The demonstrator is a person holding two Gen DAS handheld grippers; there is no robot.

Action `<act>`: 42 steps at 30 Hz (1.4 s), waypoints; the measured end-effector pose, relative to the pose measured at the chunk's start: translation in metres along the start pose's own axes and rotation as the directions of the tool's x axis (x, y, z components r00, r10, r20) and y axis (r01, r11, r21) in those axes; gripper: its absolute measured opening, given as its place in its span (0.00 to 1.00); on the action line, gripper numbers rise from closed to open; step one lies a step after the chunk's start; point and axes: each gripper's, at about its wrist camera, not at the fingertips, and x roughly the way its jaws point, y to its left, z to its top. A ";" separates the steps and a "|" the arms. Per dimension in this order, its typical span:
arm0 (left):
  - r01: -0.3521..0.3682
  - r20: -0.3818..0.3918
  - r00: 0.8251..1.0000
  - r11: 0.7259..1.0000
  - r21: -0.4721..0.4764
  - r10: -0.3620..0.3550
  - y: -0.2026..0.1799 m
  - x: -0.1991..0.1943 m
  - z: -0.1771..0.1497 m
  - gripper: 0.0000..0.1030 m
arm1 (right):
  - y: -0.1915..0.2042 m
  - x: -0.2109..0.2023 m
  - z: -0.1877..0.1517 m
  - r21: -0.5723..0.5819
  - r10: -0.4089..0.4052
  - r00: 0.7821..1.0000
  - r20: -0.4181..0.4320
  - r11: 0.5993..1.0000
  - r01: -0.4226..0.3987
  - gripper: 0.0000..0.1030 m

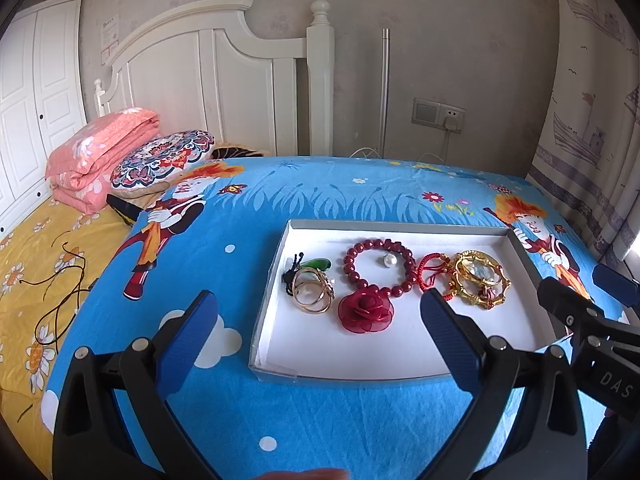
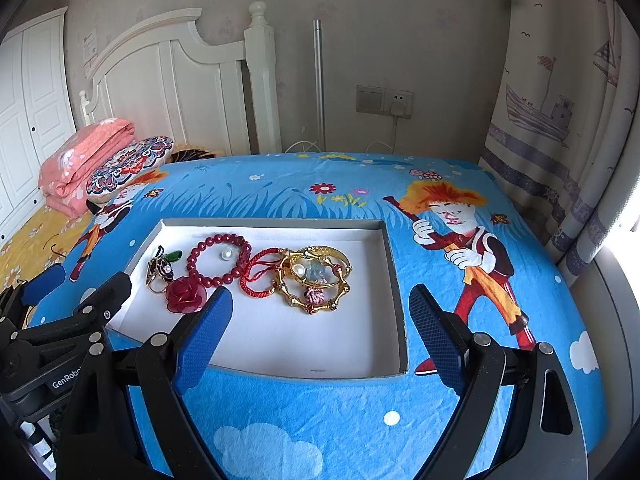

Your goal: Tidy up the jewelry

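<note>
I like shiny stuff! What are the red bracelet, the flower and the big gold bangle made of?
Red bracelet: round glossy beads, perhaps glass or polished stone; they glint.
Flower: thin see-through fabric, petals gauzy and soft-looking.
Gold bangle: shiny yellow metal, jointed like bamboo; real gold or plating, I cannot tell.

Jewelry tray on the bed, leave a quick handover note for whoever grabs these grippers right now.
Left gripper: open, holding nothing, short of the tray's left part.
Right gripper: open, holding nothing, at the tray's near right.
White tray on the blue sheet holds everything, in a row near its far side: gold rings with a green pendant, red bead bracelet ringing a loose pearl, red fabric rose, red cord bracelet, gold bangles.
Done: nothing evident.
Left: separate the overlapping pieces.
</note>
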 end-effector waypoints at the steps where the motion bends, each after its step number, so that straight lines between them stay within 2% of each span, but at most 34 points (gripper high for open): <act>1: 0.000 0.000 1.000 1.000 -0.001 0.000 0.000 0.000 0.000 0.95 | 0.000 0.000 0.000 0.000 0.000 1.000 0.000 1.000 0.000 0.82; 23: -0.005 0.000 1.000 1.000 -0.001 0.005 0.002 0.000 0.001 0.95 | -0.001 0.001 -0.001 0.000 0.000 1.000 -0.001 1.000 0.000 0.82; 30: 0.007 -0.023 1.000 1.000 0.007 -0.007 0.000 0.007 0.001 0.95 | -0.002 0.003 -0.006 -0.002 -0.001 1.000 -0.009 1.000 0.001 0.82; 35: 0.004 -0.021 1.000 1.000 0.012 -0.004 -0.003 0.009 0.002 0.95 | -0.003 0.004 -0.006 -0.004 -0.003 1.000 -0.010 1.000 0.003 0.82; 39: -0.002 0.009 1.000 1.000 -0.003 0.002 -0.001 0.006 0.000 0.95 | -0.003 0.004 -0.007 -0.003 -0.004 1.000 -0.011 1.000 0.004 0.82; 42: -0.001 -0.001 1.000 1.000 -0.002 0.001 0.003 0.007 0.001 0.95 | -0.007 0.005 -0.008 -0.012 -0.007 1.000 -0.016 1.000 0.006 0.82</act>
